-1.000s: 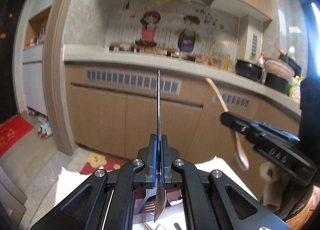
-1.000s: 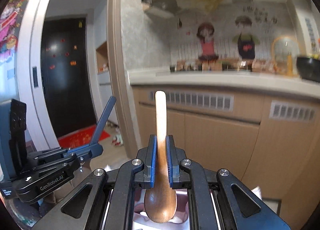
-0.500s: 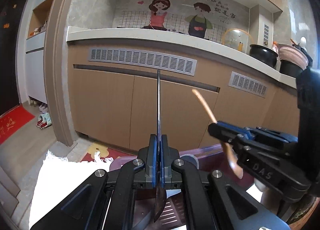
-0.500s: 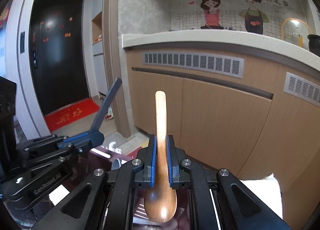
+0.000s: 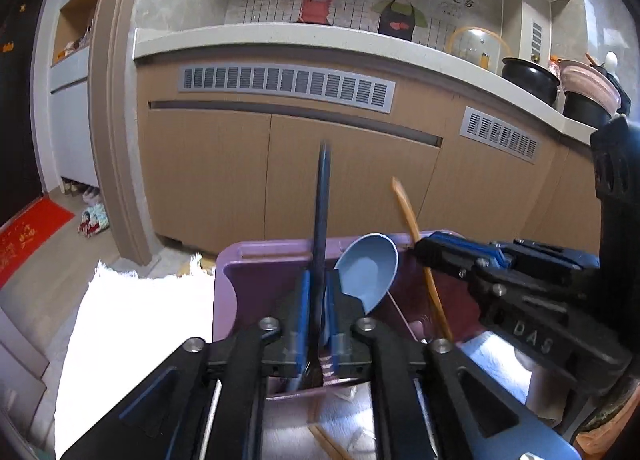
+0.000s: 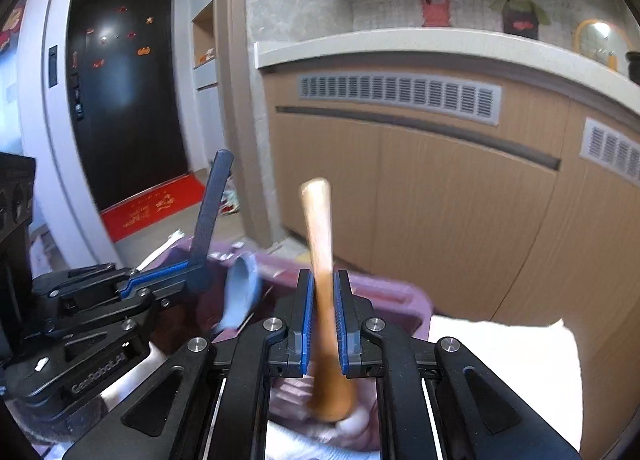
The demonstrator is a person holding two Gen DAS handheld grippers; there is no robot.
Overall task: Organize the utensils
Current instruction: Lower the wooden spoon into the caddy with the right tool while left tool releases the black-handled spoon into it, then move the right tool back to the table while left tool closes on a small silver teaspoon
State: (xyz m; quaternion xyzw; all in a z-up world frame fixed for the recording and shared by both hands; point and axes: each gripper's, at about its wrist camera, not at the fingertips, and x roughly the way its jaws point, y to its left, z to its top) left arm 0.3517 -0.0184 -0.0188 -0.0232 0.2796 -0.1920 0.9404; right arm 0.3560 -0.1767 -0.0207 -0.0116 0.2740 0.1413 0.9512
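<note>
My left gripper [image 5: 318,280] hangs over a purple utensil box [image 5: 240,284]. A thin dark-handled utensil [image 5: 322,196] stands upright between its blue pads; the jaws are opening, and slim gaps show on both sides of the handle. A light blue spoon [image 5: 368,272] leans in the box just to the right. My right gripper [image 6: 323,280] is shut on a wooden spoon [image 6: 320,228], bowl down over the box [image 6: 400,300] and handle tilted slightly left. In the left wrist view the right gripper [image 5: 432,248] sits close on the right. The utensils' lower ends are hidden.
The box rests on a white cloth [image 5: 132,320] that spreads to both sides [image 6: 500,360]. Wooden cabinets [image 5: 224,164] under a pale counter stand behind. A wooden stick [image 5: 328,444] lies near the bottom edge. The two grippers are close together over the box.
Both grippers have come down from cabinet height to the purple box. The left pads have parted a little from the dark handle. The wooden spoon's handle now leans left.
</note>
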